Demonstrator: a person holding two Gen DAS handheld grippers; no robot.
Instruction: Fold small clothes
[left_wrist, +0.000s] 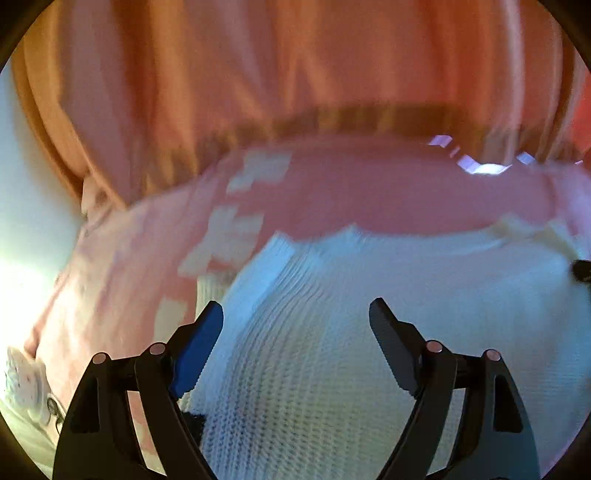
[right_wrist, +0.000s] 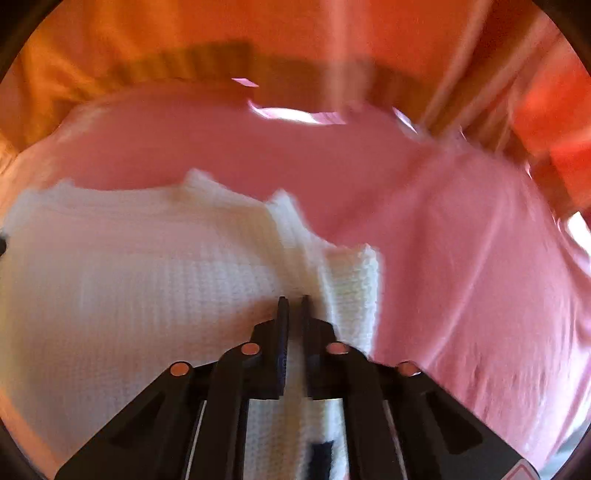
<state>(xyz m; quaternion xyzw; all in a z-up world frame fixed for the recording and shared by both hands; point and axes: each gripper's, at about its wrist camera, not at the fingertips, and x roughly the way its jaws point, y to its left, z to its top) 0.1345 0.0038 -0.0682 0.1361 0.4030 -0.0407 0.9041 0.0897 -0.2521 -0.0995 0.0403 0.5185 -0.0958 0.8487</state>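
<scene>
A white knit garment (left_wrist: 424, 266) lies spread on a pink sheet (left_wrist: 369, 192). My left gripper (left_wrist: 295, 306) hovers over its left part, jaws wide open with nothing between them. In the right wrist view the same white knit garment (right_wrist: 129, 266) fills the lower left, with a folded-in strip (right_wrist: 351, 280) along its right edge. My right gripper (right_wrist: 294, 298) is shut, its tips at a ridge of the knit beside that strip; whether any fabric is pinched I cannot tell. The garment bears small black marks (right_wrist: 319, 454).
The pink sheet (right_wrist: 461, 258) extends to the right and behind. A pink cloth with pale square patches (left_wrist: 236, 221) lies to the garment's left. Orange fabric (left_wrist: 258, 55) hangs along the back. A small white patterned object (left_wrist: 26, 380) sits at the lower left.
</scene>
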